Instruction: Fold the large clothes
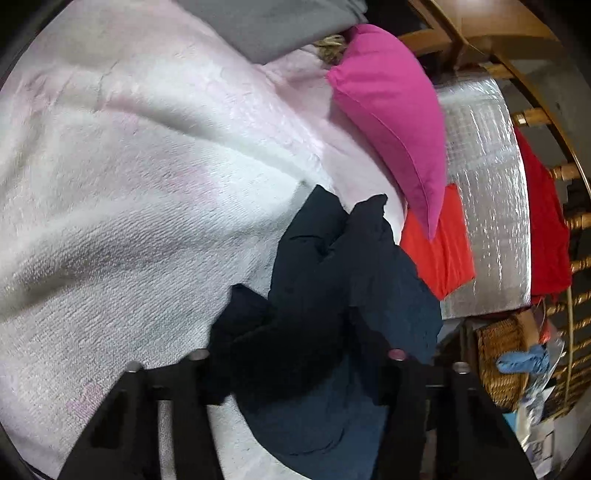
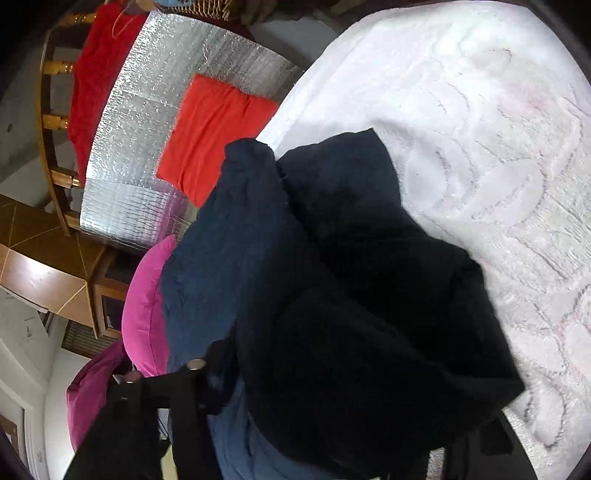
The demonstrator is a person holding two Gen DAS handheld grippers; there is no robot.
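Note:
A dark navy garment lies bunched in a heap on a fluffy white-pink blanket. In the left wrist view my left gripper has its two black fingers on either side of a thick fold of the garment, and the cloth fills the gap between them. In the right wrist view the same garment is piled over my right gripper. Its left finger presses against the cloth, and its other finger is mostly hidden under the fabric. The blanket spreads to the right.
A bright pink cushion and an orange-red cushion lie past the garment, beside a silver foil mat. Red cloth hangs on a wooden rail. A wicker basket stands on the floor, and grey fabric lies at the far end.

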